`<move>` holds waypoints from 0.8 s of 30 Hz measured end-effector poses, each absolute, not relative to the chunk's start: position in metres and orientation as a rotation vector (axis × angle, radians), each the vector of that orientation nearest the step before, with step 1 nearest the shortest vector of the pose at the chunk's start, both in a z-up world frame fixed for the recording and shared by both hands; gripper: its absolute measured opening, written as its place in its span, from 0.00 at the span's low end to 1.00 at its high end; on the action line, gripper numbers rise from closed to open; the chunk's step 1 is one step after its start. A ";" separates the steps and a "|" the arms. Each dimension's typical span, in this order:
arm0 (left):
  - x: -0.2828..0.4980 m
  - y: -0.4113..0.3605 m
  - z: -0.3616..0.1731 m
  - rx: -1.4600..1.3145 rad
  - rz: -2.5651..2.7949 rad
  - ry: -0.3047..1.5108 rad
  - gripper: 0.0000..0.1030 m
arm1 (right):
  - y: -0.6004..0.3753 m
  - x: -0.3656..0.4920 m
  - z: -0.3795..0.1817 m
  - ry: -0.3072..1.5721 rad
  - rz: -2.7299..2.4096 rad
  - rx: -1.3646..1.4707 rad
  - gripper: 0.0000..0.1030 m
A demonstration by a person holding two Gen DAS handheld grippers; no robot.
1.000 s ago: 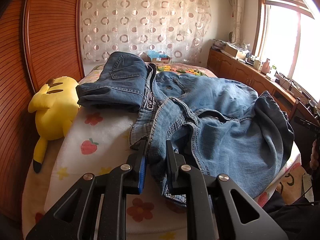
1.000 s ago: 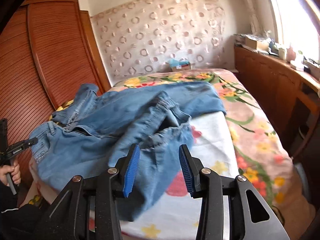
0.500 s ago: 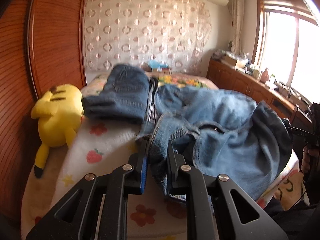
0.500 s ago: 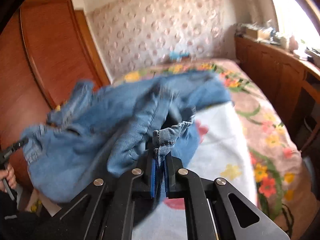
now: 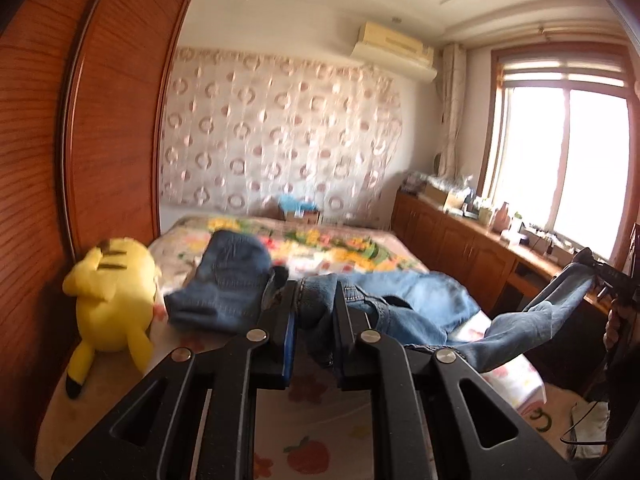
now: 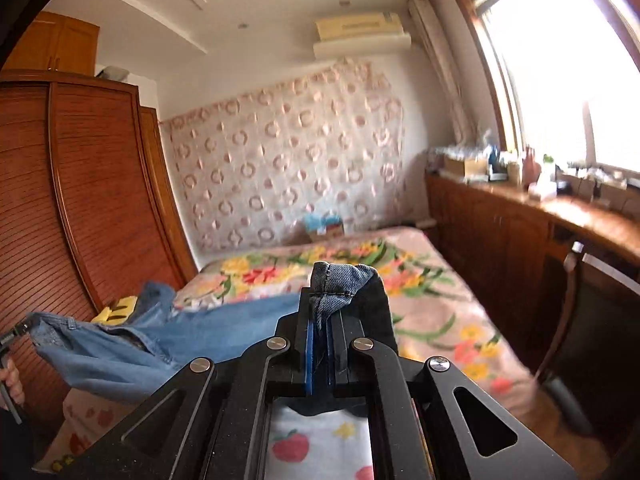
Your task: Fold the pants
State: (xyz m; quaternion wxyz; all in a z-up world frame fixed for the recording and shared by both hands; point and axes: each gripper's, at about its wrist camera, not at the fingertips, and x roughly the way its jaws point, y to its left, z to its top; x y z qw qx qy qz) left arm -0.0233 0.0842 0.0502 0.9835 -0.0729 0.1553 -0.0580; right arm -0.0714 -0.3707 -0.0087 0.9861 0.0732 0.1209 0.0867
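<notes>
PROGRESS: early, no fold made | left hand-held gripper [image 5: 314,316] pinched waistband of light-blue denim pants [image 5: 420,304]; right hand-held gripper [image 6: 322,320] pinched the other end; pants hung stretched above floral-sheeted bed [image 5: 328,408] | AROUND: folded darker denim jeans [image 5: 228,284], yellow plush toy [image 5: 112,292] near, likely crowding the lay-down spot

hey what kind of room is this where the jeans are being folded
Most likely a home bedroom. A bed with a floral cover fills the middle, a tall wooden wardrobe stands beside it, and a yellow plush toy sits at the bed's edge. The jeans are held up over the bed.
</notes>
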 end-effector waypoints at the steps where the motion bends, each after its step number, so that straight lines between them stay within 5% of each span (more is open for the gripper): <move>1: -0.028 0.082 0.056 -0.139 -0.121 0.298 0.15 | -0.369 -0.075 -0.004 0.229 0.171 0.134 0.04; 9: -0.034 0.079 0.069 -0.105 -0.124 0.280 0.15 | -0.352 -0.099 0.008 0.145 0.166 0.062 0.04; 15: -0.004 0.074 0.027 -0.101 -0.147 0.432 0.15 | -0.346 -0.073 -0.033 0.242 0.130 0.063 0.04; 24: 0.025 0.061 0.002 -0.085 -0.172 0.518 0.16 | -0.344 -0.009 -0.018 0.329 0.093 0.071 0.04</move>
